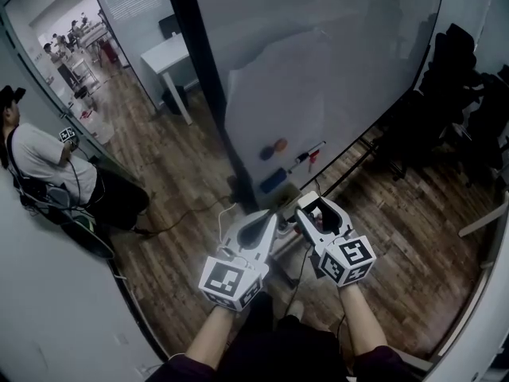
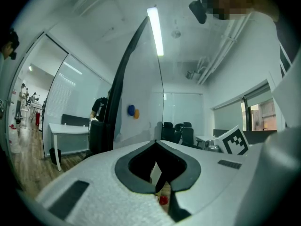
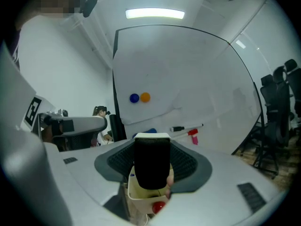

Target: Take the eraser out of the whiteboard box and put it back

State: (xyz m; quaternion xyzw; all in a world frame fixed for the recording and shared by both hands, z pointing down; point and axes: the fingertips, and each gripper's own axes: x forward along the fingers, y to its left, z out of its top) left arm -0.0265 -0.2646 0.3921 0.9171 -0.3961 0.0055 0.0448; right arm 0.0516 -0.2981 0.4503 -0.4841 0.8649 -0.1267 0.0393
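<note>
- Eraser [image 3: 151,166]: probably light, with a stiff white back and a soft black felt face. It looks best taken by its two long sides, as it is now, upright just above the cream box [image 3: 135,192].
- Left gripper [image 1: 269,215]: jaws together with nothing between them. The forearm reaches forward, and the gripper points level at the whiteboard [image 3: 197,79].
- Right gripper [image 1: 320,209]: jaws wide and clamped on the eraser. The forearm is stretched forward beside the left one, and the gripper is level over the box.
</note>
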